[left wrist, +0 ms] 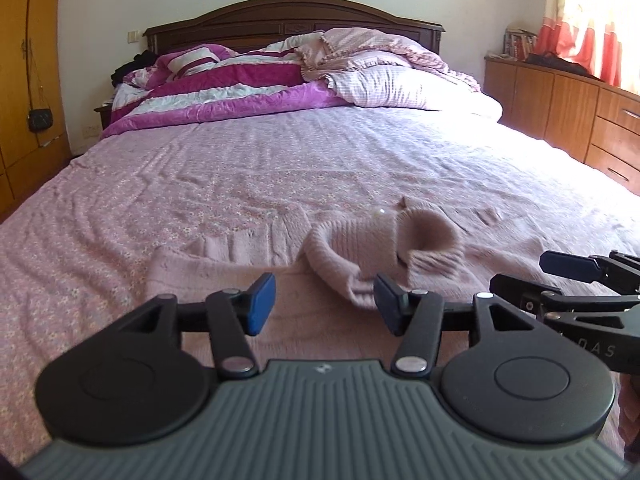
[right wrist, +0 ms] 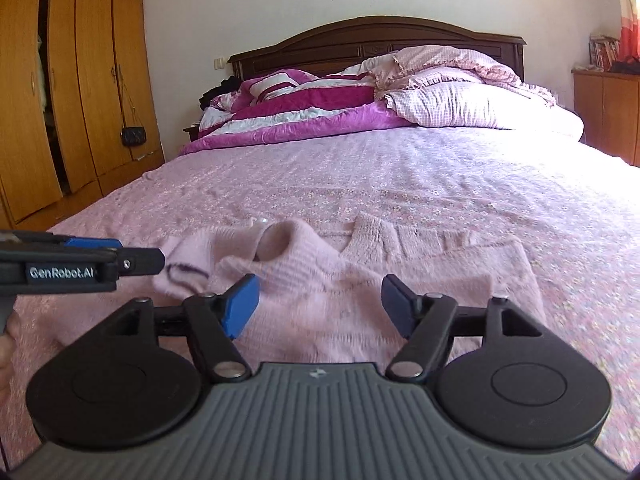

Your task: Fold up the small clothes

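wide bed with a pink floral sheet, most of the sheet bare from the middle to the far end; rumpled magenta-and-white quilt and pink checked pillow piled at the far end against the dark wooden headboard. left edge of the bed drops to the floor beside an orange wooden wardrobe with a small black bag hanging on it; right edge runs along a low wooden cabinet under a red-and-white curtain.

small fuzzy pale pink knit sweater lies flat on the sheet at the near end, ribbed collar opening raised up, one cuffed sleeve lying across to the left, ribbed hem toward the far right.

left hand-held gripper released, blue pads about half apart, hovering over the near part of the sweater just short of the collar, nothing pinched. right hand-held gripper released wider, over the sweater body, pads clear of the fabric as far as can be seen. the two sit close side by side, each showing at the edge of the other's view. frames slightly blurred around the knit.
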Tool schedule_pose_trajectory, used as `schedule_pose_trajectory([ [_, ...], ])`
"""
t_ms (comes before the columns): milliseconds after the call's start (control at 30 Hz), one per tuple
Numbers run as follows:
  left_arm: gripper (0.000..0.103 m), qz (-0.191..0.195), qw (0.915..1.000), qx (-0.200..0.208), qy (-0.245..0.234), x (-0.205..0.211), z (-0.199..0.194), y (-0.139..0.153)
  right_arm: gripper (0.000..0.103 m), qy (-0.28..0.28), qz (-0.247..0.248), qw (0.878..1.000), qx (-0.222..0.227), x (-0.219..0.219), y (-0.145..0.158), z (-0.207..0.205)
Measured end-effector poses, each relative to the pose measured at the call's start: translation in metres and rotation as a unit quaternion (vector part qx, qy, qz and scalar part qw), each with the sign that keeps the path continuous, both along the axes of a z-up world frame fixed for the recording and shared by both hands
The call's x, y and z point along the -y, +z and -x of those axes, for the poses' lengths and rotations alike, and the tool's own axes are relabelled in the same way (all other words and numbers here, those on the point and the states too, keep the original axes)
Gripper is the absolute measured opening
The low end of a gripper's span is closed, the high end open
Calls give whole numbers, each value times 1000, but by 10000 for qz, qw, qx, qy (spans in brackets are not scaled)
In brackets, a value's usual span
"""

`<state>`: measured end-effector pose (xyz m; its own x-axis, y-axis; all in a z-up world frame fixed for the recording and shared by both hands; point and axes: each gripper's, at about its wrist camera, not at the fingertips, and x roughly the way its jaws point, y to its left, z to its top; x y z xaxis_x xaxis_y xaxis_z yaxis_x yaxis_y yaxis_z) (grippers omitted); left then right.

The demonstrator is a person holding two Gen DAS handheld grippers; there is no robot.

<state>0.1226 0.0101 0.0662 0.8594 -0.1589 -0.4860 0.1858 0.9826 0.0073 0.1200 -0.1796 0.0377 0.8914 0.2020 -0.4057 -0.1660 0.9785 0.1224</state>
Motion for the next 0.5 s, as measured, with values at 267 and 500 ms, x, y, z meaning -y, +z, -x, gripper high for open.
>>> schedule_pose_trajectory([
  [267,56,-194,9995,16,-252,1,32,-14,76,5,1,9995,-310,-4,-15,45],
  [500,56,-398,9979,-86,-504,12,37,-26,87,-141,165,9992,-348,-5,-24,67],
])
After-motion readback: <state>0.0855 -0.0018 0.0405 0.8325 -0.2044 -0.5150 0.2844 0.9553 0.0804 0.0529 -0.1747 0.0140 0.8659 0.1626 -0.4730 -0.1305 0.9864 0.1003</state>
